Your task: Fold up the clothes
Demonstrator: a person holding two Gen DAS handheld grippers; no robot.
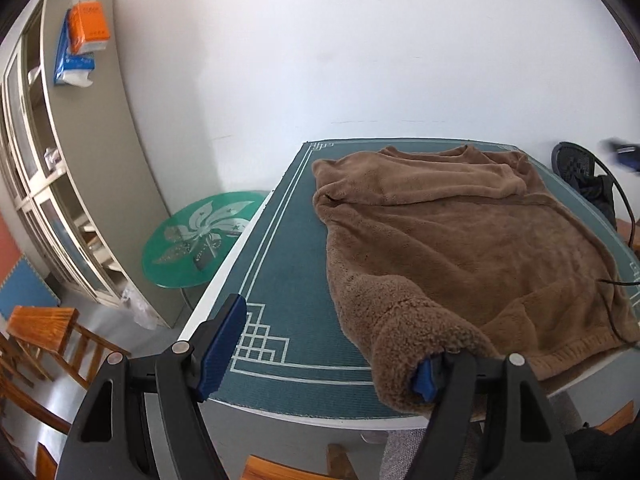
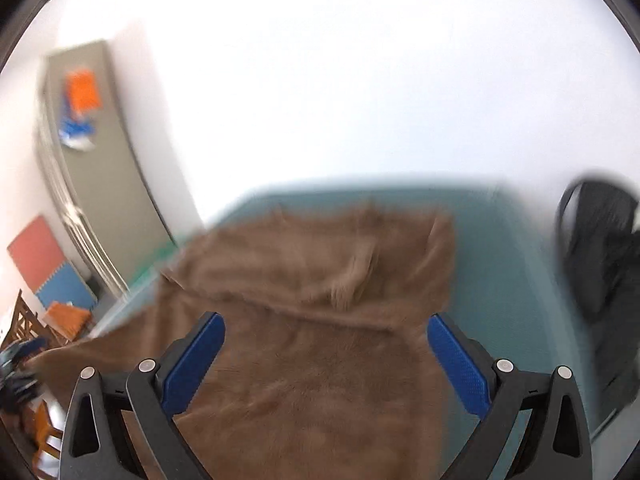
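A brown fleece sweater (image 1: 460,240) lies spread on the green-matted table (image 1: 280,280), one sleeve folded across its far part. My left gripper (image 1: 324,344) hovers at the table's near edge with its jaws wide apart. The sweater's near corner is draped over its right finger, which is mostly hidden; the left pad (image 1: 224,344) is bare. In the blurred right wrist view, my right gripper (image 2: 325,322) hangs open above the sweater (image 2: 312,320) with nothing between its pads. It also shows as a blue blur, the right gripper (image 1: 624,156), at the far right edge.
A thin black cable (image 1: 612,304) crosses the sweater's right side. A black chair with a dark bag (image 1: 588,180) stands right of the table. A round green glass table (image 1: 196,240), a tall cabinet (image 1: 92,160) and wooden chairs (image 1: 44,340) are on the left.
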